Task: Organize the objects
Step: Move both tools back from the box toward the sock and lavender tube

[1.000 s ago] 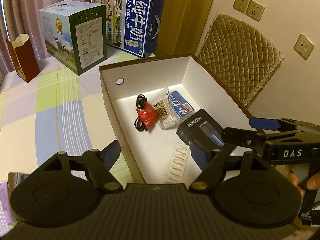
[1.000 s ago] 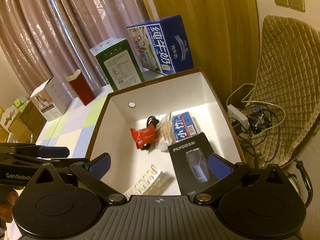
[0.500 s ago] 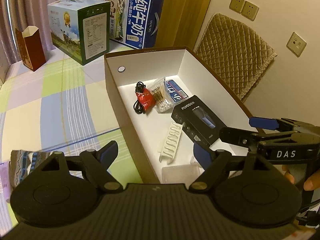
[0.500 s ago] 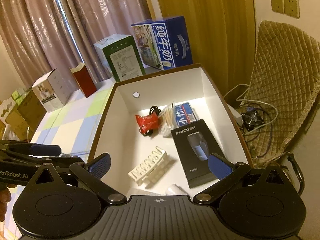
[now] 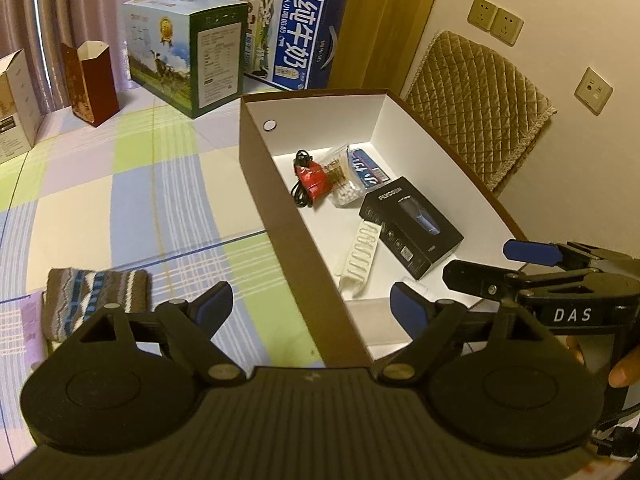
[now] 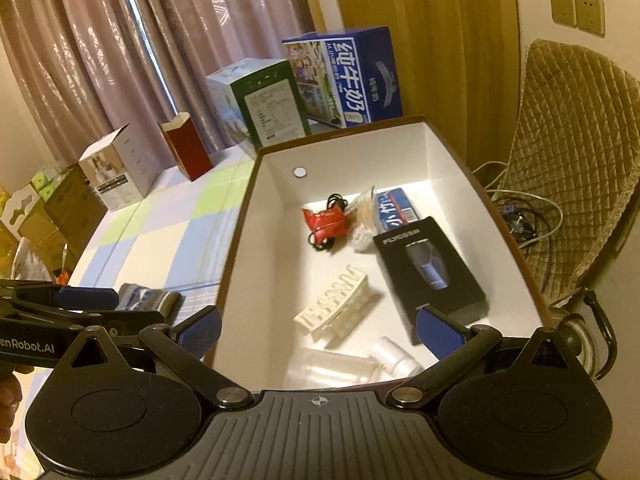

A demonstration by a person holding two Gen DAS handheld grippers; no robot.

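Shoebox [image 5: 304, 240], brown outside and white inside, sits open on the checked bench [image 5: 120, 200] at its right side. Inside lie a black shaver box [image 6: 430, 268], a cream hair clip [image 6: 336, 308], a red packet with a black cable [image 6: 326, 220], a bag of cotton swabs [image 6: 362, 220], a blue pack [image 6: 396, 208] and, at the near end, a clear bottle with a white cap [image 6: 348, 364]. A second ago only the far half of this box showed; both cameras have since drawn back, so the bottle and a striped knitted cloth [image 5: 96, 300] on the bench left of the box have come into sight. The left claw [image 5: 312, 308] has just been opening and stands wide astride the box's near left wall, pads clear of it. The right claw [image 6: 318, 330] is spread wide above the box, with nothing between its pads.
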